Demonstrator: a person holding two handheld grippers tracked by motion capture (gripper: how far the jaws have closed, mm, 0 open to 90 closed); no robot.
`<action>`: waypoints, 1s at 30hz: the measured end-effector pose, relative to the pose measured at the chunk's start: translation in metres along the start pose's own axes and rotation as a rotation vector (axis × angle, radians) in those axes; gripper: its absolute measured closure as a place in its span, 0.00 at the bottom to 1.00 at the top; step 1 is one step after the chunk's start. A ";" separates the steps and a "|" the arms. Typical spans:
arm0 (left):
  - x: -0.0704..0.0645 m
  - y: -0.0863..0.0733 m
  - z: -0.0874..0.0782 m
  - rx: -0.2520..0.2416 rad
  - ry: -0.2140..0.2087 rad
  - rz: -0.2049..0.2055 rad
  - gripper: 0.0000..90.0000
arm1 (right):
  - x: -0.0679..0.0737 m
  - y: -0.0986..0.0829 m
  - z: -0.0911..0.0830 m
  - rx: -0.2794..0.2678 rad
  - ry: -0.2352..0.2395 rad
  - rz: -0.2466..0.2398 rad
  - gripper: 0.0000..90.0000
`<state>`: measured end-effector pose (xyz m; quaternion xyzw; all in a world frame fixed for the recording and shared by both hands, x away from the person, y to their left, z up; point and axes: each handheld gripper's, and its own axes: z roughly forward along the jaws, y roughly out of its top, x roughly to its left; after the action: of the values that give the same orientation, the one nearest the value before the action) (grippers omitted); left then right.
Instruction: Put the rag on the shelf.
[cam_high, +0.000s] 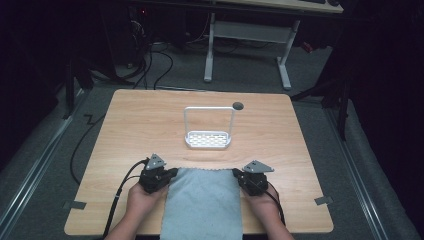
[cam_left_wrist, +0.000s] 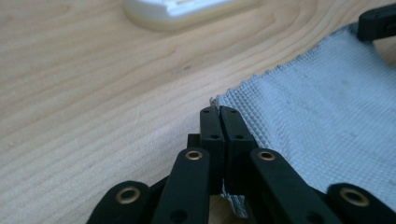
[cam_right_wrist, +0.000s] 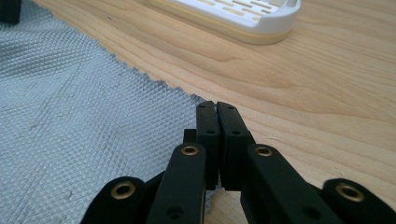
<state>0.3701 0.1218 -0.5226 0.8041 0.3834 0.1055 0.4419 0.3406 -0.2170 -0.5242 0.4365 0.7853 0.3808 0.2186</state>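
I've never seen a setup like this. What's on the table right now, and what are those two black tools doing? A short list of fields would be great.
Table: light wood table
Cloth: pale blue-grey cloth, flat at the near edge, zigzag far hem
Rack: white slotted rack with tall wire handle, beyond the cloth, apart from it
Left gripper: left gripper shut on the cloth's far left corner
Right gripper: right gripper shut on the cloth's far right corner
Hands: one hand behind each gripper
Other: small dark round spot near the table's far edge
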 end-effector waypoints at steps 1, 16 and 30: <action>0.000 0.000 0.000 0.000 0.000 0.000 0.99 | 0.000 0.000 0.000 0.000 0.000 0.000 0.99; -0.005 0.009 -0.023 -0.150 -0.005 0.011 0.99 | 0.006 0.009 -0.029 -0.176 -0.006 0.012 0.99; -0.019 0.031 -0.041 -0.291 -0.001 0.067 1.00 | 0.009 0.027 -0.053 -0.277 -0.035 0.001 0.99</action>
<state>0.3527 0.1245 -0.4713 0.7439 0.3366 0.1744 0.5503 0.3139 -0.2220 -0.4707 0.4093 0.7208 0.4781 0.2904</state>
